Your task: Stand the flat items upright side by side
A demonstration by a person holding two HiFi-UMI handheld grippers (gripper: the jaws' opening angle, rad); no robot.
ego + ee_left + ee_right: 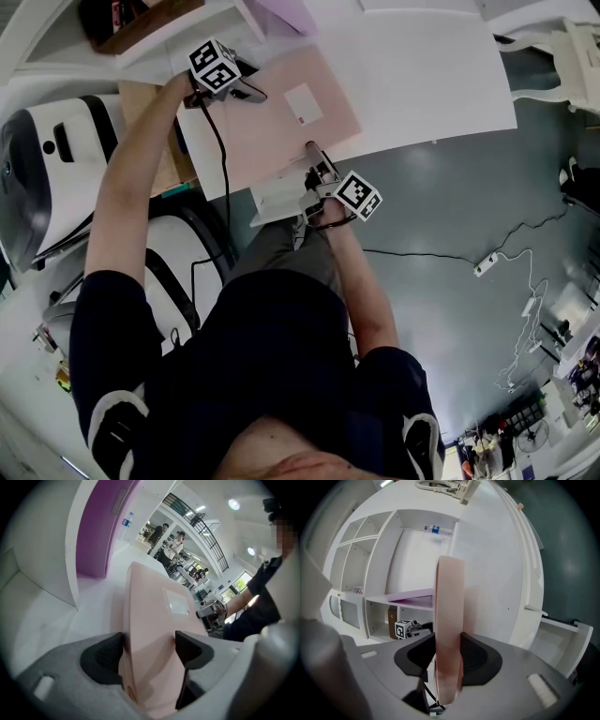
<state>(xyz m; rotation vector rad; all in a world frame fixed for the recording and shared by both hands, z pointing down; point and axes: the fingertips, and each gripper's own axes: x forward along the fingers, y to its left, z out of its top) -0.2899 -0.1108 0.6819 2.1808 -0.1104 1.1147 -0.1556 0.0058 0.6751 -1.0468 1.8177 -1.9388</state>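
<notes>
Both grippers were clamped on the pink flat item (272,131). The left gripper (150,649) pinched the end nearest the white shelf unit (379,573). The right gripper (447,660) squeezed the edge farthest from the shelf unit, and the item spanned between them.

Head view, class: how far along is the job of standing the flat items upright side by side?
Done: the purple book seems to stand upright in the shelf. In hand: the pink book, clamped at opposite edges by the left gripper and right gripper, lies about flat on the table. Left: raise it and stand it beside the purple book.
</notes>
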